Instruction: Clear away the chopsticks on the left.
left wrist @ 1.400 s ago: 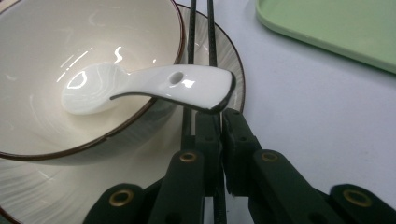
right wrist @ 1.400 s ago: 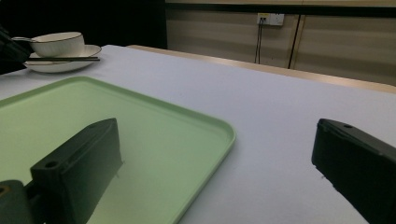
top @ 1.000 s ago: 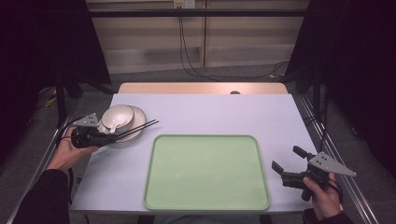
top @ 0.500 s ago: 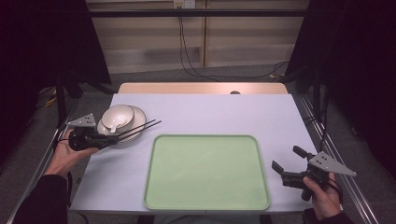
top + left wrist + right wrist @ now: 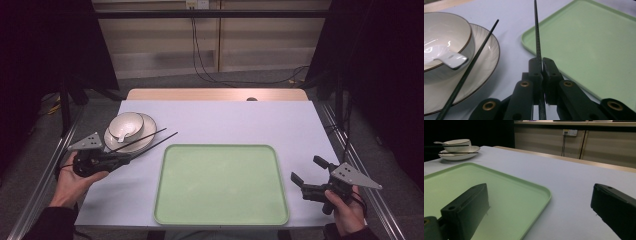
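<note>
My left gripper (image 5: pixel 127 158) (image 5: pixel 542 62) is at the table's left and is shut on a pair of black chopsticks (image 5: pixel 155 144). One stick (image 5: pixel 537 32) is pinched between the pads. The other (image 5: pixel 479 52) splays left over the plate (image 5: pixel 148 126) (image 5: pixel 486 50). On the plate stands a white bowl (image 5: pixel 125 124) (image 5: pixel 446 32) with a white spoon (image 5: pixel 122 136) (image 5: pixel 451 60) in it. A green tray (image 5: pixel 220 185) (image 5: pixel 586 45) (image 5: pixel 499 187) lies in the middle with nothing on it. My right gripper (image 5: pixel 306 169) (image 5: pixel 540 192) is open at the tray's near right corner, with nothing between its fingers.
The table is covered in pale lilac, with a wooden strip (image 5: pixel 215 95) along its far edge. Metal rails run down both sides. Cables (image 5: pixel 205 70) hang over the floor beyond the table. The bowl (image 5: pixel 457 145) and plate (image 5: pixel 459 155) stand far off in the right gripper view.
My left hand has drifted toward the near edge with the chopsticks, and their tips have moved slightly right toward the tray. The right gripper has not moved.
</note>
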